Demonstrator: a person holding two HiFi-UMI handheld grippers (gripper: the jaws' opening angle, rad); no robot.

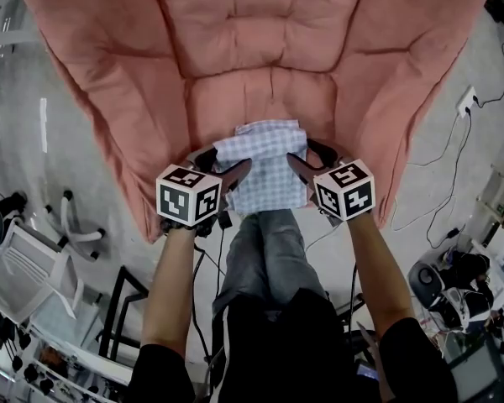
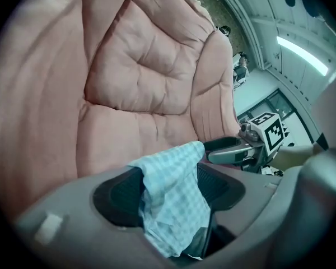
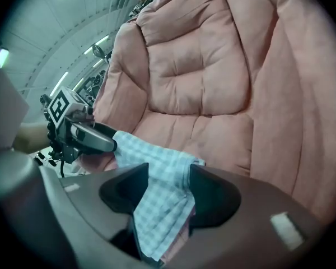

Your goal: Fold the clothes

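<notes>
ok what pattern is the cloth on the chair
The cloth is a light blue and white check, clearest in the head view.

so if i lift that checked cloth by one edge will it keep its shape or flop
Likely floppy: the checked cloth drapes in soft folds between the open jaws of the left gripper. Probably light: it looks thin, its layers lying nearly flat on the pink cushion. It may cling rather than slide on that plush surface.

left claw (image 1: 224, 164), right claw (image 1: 309, 158): grey, black-white marker cubes (image 1: 187, 196) | black short sleeves (image 1: 155, 369) | grey trousers (image 1: 265, 259)
</notes>
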